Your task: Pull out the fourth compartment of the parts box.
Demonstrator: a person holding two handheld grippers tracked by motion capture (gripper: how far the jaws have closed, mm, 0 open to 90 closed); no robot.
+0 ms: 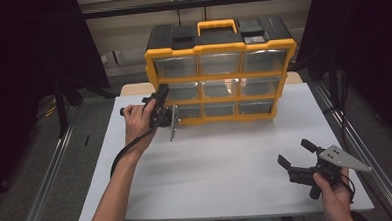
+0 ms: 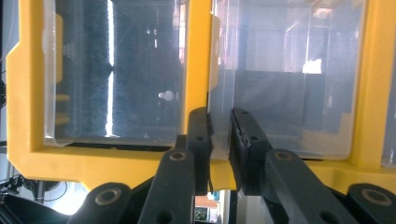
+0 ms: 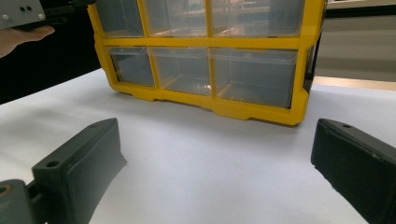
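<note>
cabinet [image 1: 221,72]: yellow frame, black top w/ yellow handle, 3x3 clear drawers, stands upright at far side of white table [image 1: 226,164], front facing the person
left gripper [image 1: 160,106]: at cabinet's left edge, level w/ middle and bottom rows, held in left hand [image 1: 137,120]
left jaws: closed down narrow on the tab at a clear drawer's [image 2: 280,84] edge, right beside the yellow divider [image 2: 198,56]; thin clear plastic sits in the small gap between pads [image 2: 200,135]
drawer in grip: left column of cabinet, middle or bottom row, can't tell which; front looks flush w/ frame in left gripper view
right gripper [image 1: 297,157]: near right corner of table, well apart from cabinet, held in right hand [image 1: 332,192]
right jaws: spread wide, nothing between, hanging over bare table in right gripper view
right gripper aim: points toward cabinet's lower rows [image 3: 205,70]
drawers: all look clear, contents can't tell
table: white top, bare between cabinet and right gripper
</note>
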